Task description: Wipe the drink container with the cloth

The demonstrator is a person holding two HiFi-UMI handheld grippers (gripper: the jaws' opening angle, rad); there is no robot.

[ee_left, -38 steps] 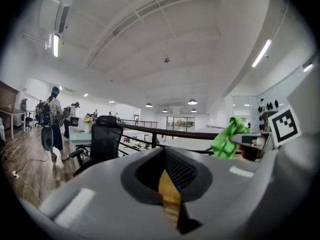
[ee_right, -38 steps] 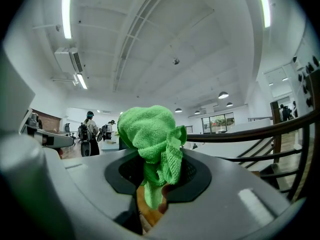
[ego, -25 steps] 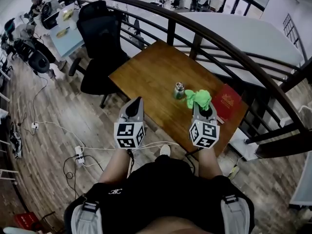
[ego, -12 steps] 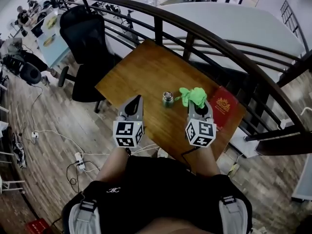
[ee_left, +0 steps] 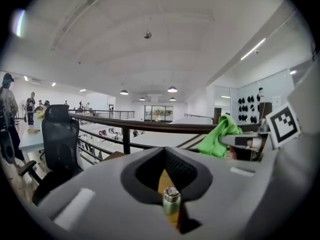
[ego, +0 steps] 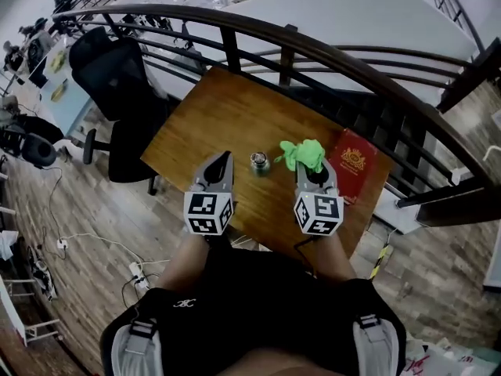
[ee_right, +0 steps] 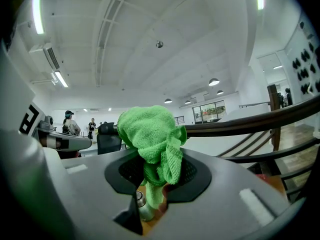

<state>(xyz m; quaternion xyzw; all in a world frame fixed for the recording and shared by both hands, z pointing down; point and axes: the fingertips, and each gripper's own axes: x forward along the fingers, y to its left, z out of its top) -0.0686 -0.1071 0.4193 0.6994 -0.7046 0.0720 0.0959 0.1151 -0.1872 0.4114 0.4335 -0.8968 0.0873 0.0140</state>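
Wooden table (ego: 227, 108) by railing (ego: 313, 49) | left hand-held gripper (ego: 224, 158) closed | right hand-held gripper (ego: 313, 171) clamps cloth (ego: 304, 153)

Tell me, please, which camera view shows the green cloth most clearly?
The right gripper view: the green cloth fills the centre, bunched up and pinched in the right gripper. The head view shows it only as a small green bundle at that gripper's tip; the left gripper view shows it side-on, off to the right.
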